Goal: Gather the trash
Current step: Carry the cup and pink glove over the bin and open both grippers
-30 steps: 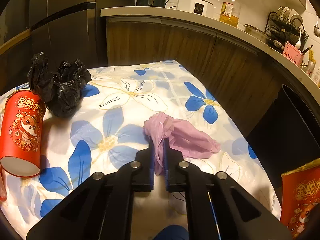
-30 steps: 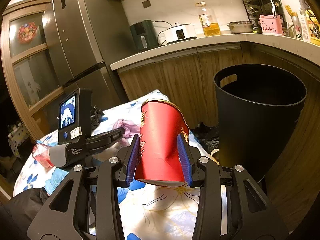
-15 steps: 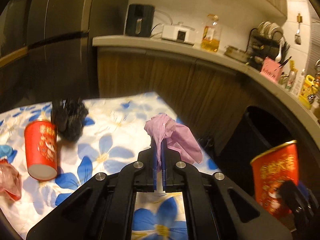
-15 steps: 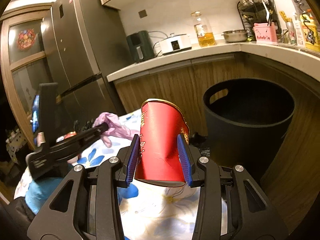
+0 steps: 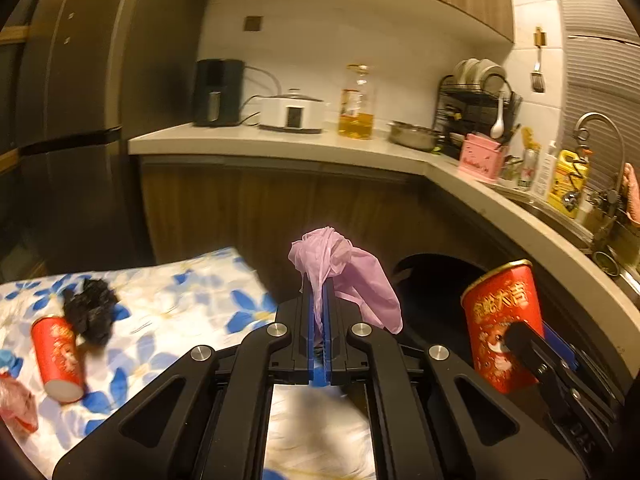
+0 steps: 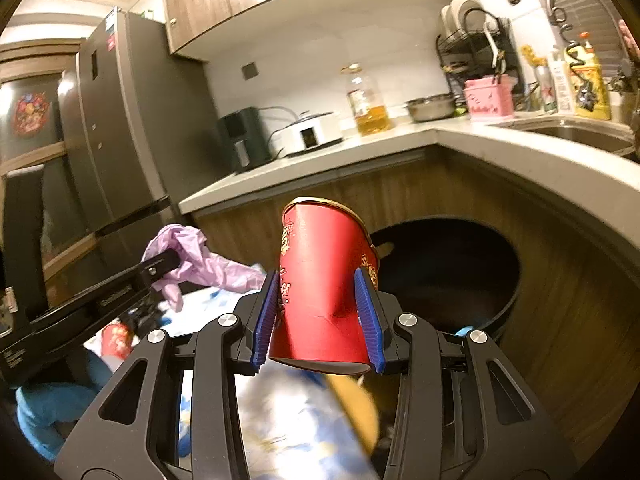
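A red paper cup (image 6: 324,280) is clamped upright, mouth up and slightly tilted, by the right gripper (image 6: 320,312) before the black bin (image 6: 452,276). A limp purple bag (image 5: 340,276) is pinched by the closed left gripper (image 5: 320,320), drooping rightward.

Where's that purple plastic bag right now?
The purple plastic bag is pinched in the left tool, lifted off the floral table, left of the red cup and near the black bin.

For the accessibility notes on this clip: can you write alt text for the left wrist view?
The left tool is shut on a crumpled purple plastic bag, held above a floral-clothed table and pointed toward a black trash bin. At right, the other tool grips a red paper cup; another red cup and black bag remain on the table.
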Action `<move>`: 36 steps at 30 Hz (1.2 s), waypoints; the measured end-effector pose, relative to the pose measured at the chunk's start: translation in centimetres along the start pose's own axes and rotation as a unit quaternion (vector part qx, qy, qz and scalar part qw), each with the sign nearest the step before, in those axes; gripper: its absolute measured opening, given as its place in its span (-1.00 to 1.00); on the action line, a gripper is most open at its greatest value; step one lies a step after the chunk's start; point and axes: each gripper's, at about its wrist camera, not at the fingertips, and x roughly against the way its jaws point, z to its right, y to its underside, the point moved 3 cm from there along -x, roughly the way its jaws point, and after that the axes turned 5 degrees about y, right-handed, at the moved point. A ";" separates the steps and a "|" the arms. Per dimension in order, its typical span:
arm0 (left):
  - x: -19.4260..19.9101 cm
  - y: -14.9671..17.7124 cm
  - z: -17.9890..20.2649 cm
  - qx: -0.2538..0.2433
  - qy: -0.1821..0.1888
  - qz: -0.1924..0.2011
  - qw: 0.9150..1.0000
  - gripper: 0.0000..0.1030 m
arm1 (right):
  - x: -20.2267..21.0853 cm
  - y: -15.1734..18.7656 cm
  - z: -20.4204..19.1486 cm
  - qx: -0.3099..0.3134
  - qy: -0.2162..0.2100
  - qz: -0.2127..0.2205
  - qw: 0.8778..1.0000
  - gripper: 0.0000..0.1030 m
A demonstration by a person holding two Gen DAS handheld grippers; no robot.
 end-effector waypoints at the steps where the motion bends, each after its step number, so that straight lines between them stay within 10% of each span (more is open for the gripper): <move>1: -0.2 -0.3 0.7 -0.003 0.006 0.002 1.000 -0.95 | 0.0 -0.4 0.5 -0.001 0.003 0.002 1.000 -0.26; 28: -9.2 0.1 9.1 -0.032 0.107 -0.024 0.994 -0.91 | -5.5 -4.5 8.3 -0.012 0.053 0.006 0.998 -0.11; 32: -9.6 0.3 9.0 -0.030 0.106 -0.024 0.994 -0.21 | -6.0 -4.5 8.7 -0.018 0.059 0.001 0.998 -0.07; 36: -9.9 0.7 8.7 -0.027 0.104 -0.030 0.994 0.04 | -6.2 -4.4 9.2 -0.022 0.068 -0.004 0.997 0.05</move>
